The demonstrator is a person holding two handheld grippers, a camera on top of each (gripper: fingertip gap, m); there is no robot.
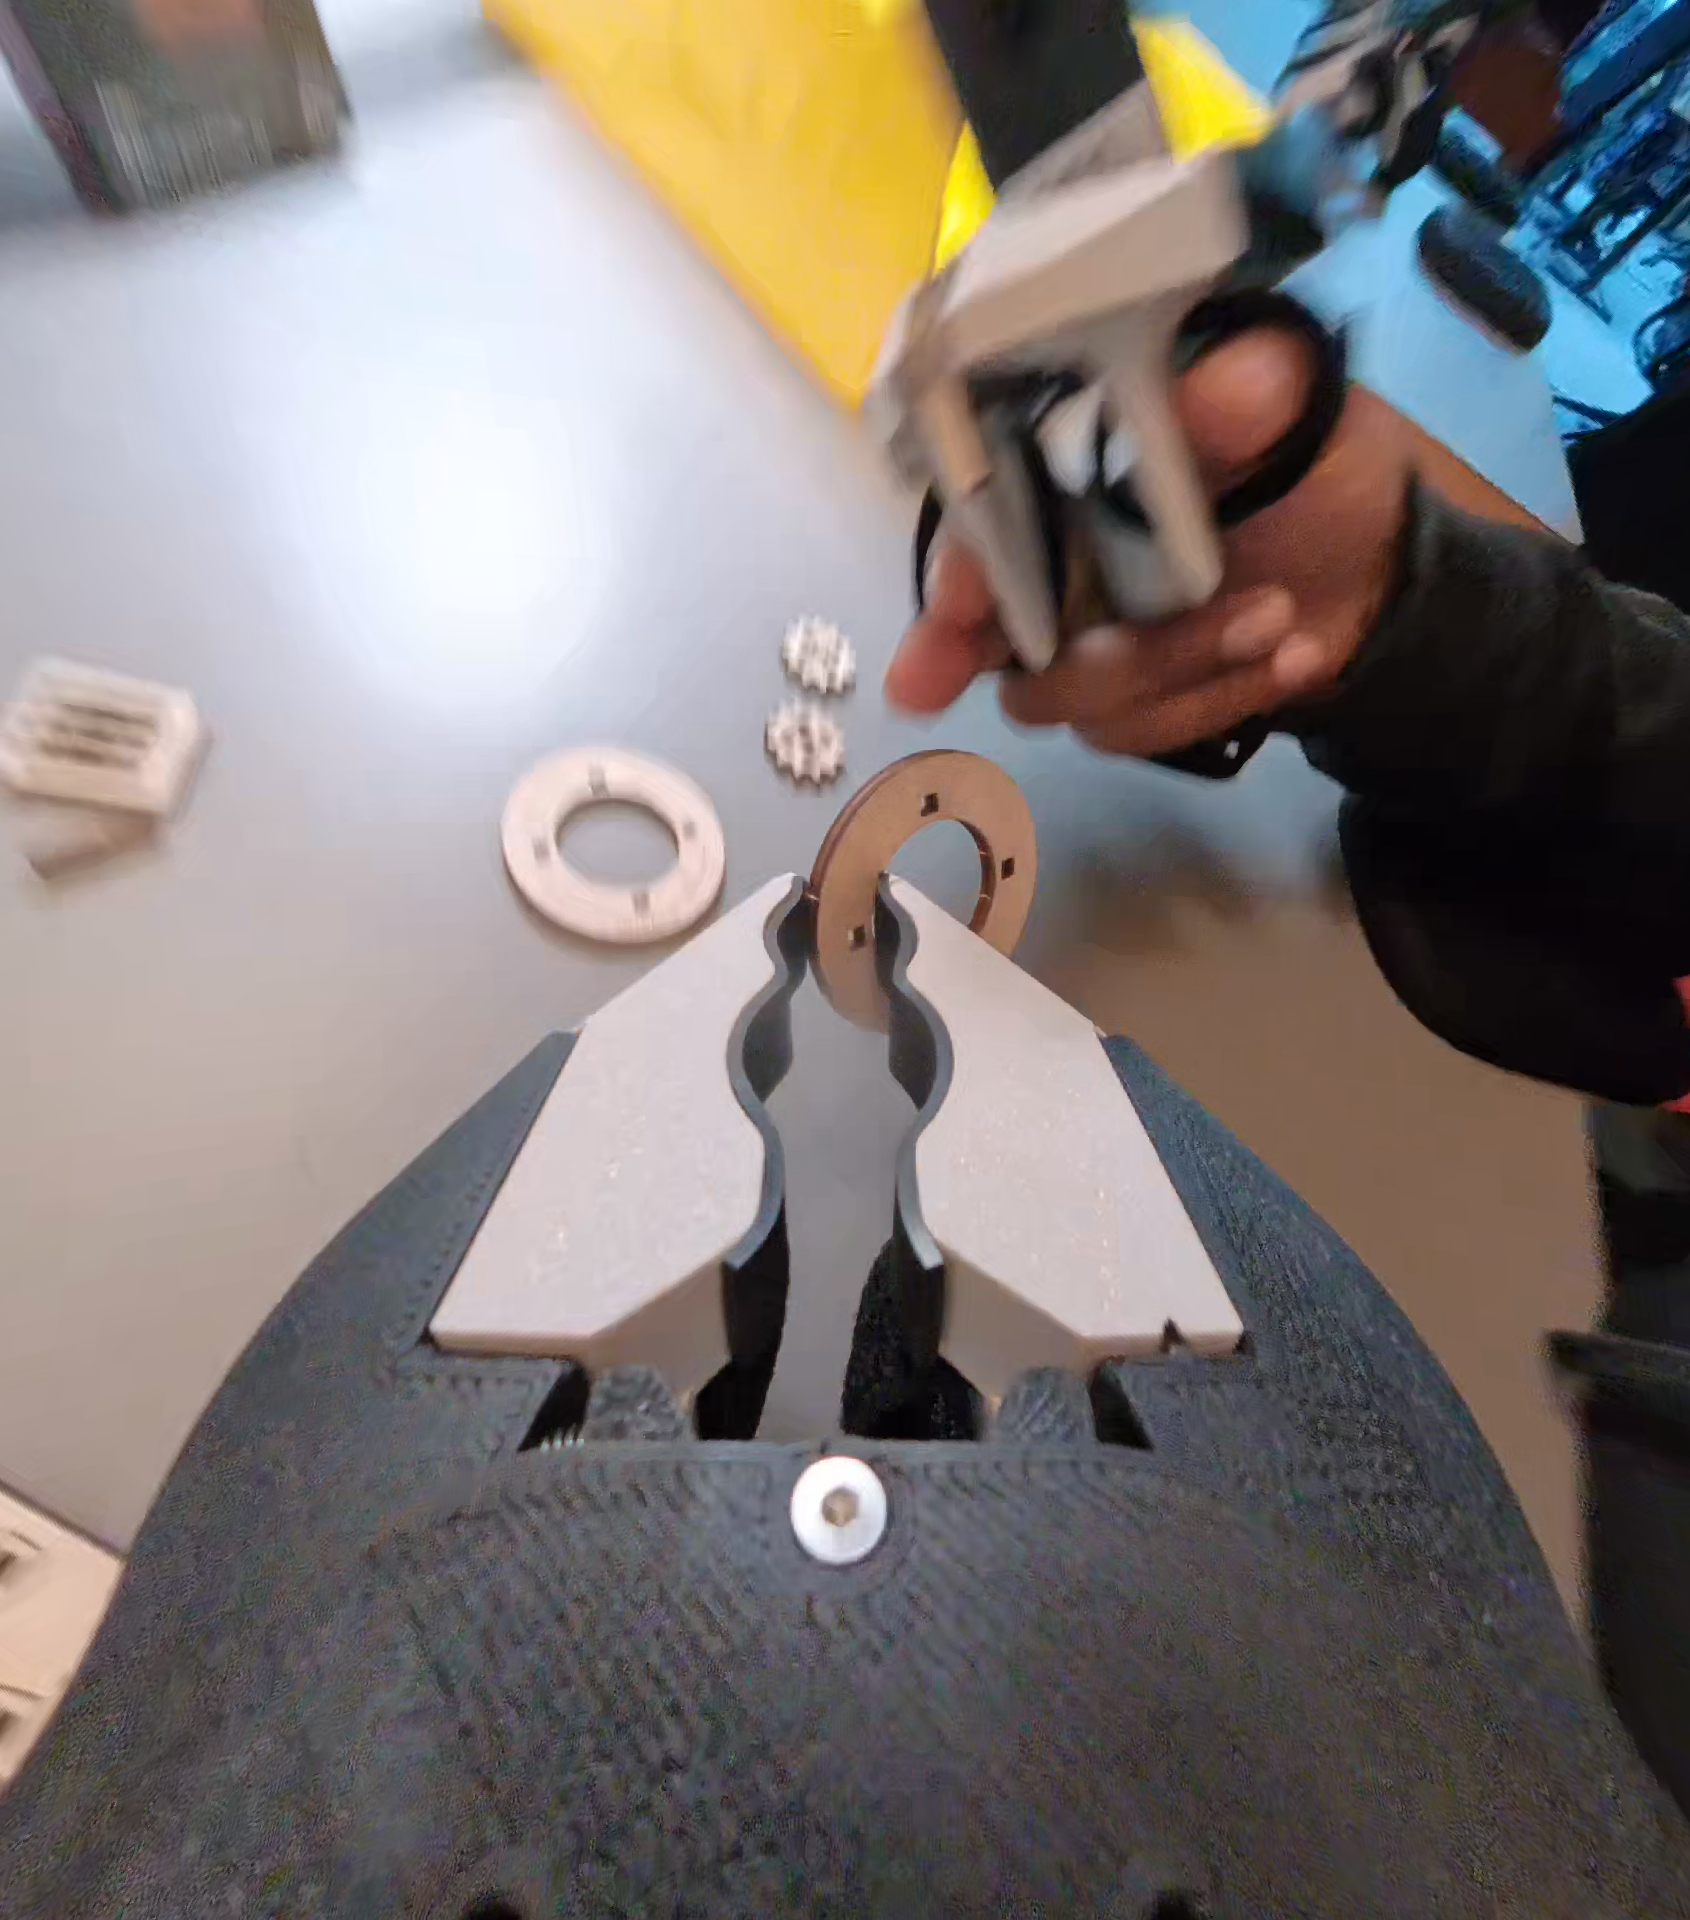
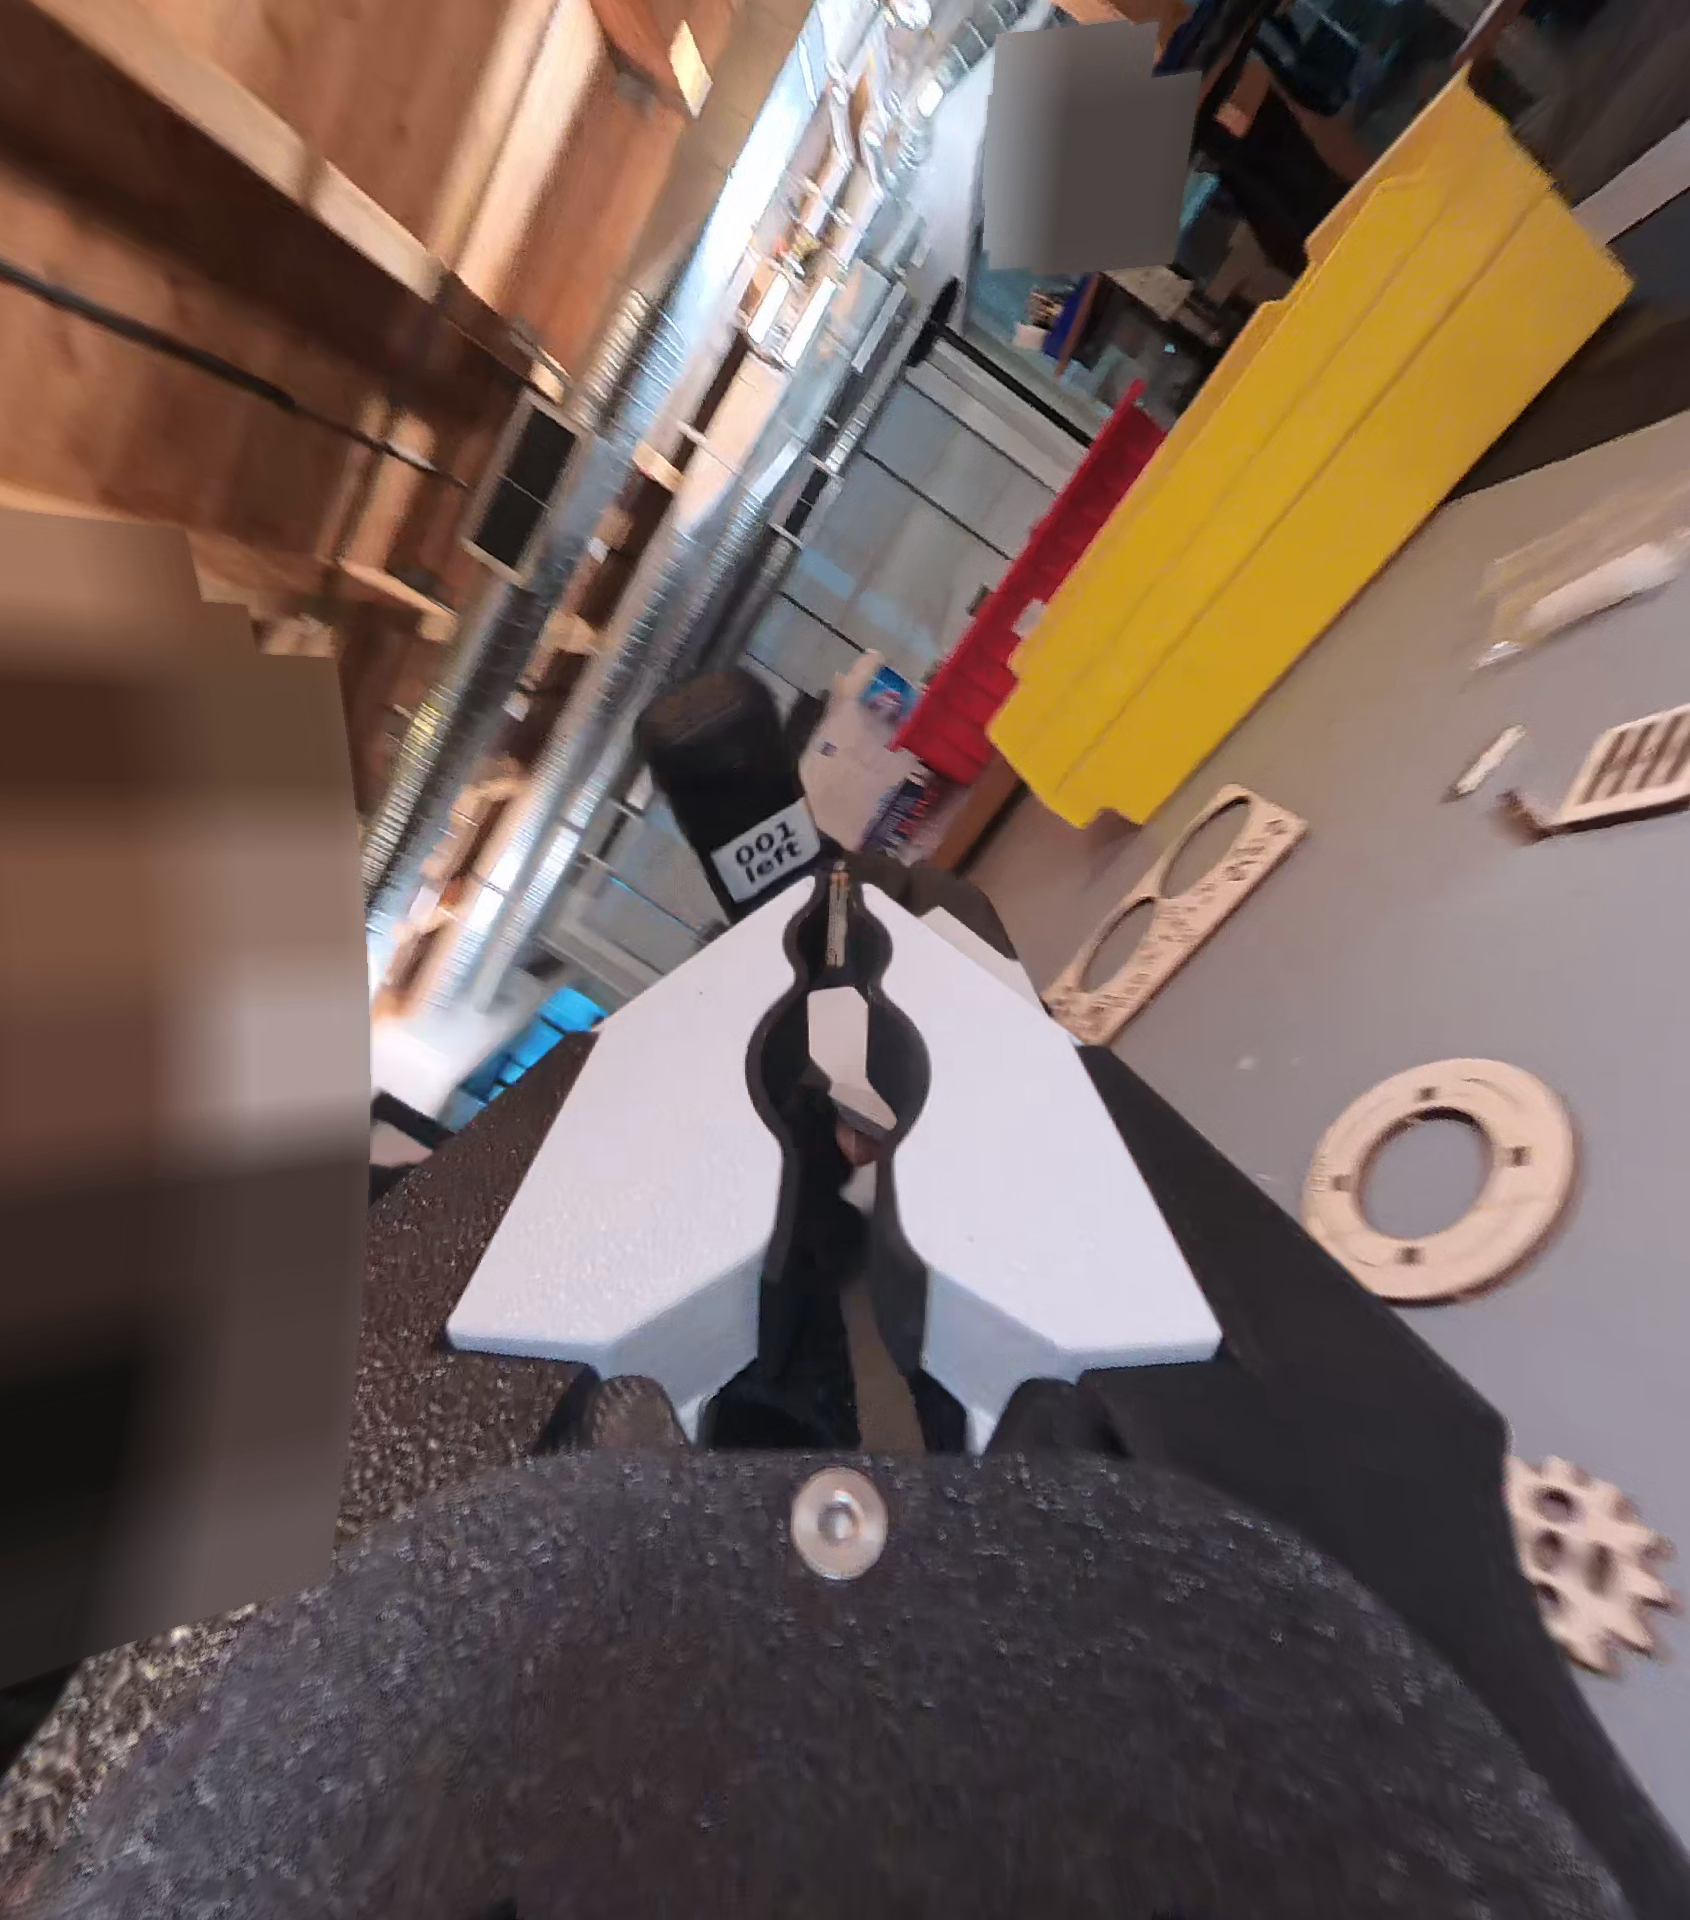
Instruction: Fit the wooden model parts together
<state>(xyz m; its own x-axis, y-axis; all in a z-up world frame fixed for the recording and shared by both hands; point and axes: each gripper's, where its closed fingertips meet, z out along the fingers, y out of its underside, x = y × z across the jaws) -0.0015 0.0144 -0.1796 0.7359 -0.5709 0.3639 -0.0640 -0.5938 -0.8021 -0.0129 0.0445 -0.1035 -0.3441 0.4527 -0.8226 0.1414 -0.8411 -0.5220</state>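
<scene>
My left gripper (image 1: 846, 902) is shut on the edge of a brown wooden ring (image 1: 966, 821) with small square notches and holds it upright above the grey table (image 1: 321, 468). My right gripper (image 2: 836, 896) is shut on a small thin wooden piece (image 2: 836, 920), seen edge-on at its tips. In the left wrist view the right gripper (image 1: 1080, 592) is blurred, up and to the right of the held ring, in a person's hand (image 1: 1267, 623). A second, paler ring (image 1: 612, 857) lies flat on the table and also shows in the right wrist view (image 2: 1438, 1179).
Two small wooden gears (image 1: 810, 696) lie beyond the flat ring. A slotted wooden grille (image 1: 93, 738) lies at the left. A wooden sheet with two round holes (image 2: 1173, 914) lies near a yellow bin (image 2: 1288, 520). A red bin (image 2: 1028, 603) and a dark box (image 1: 176, 94) stand at the back.
</scene>
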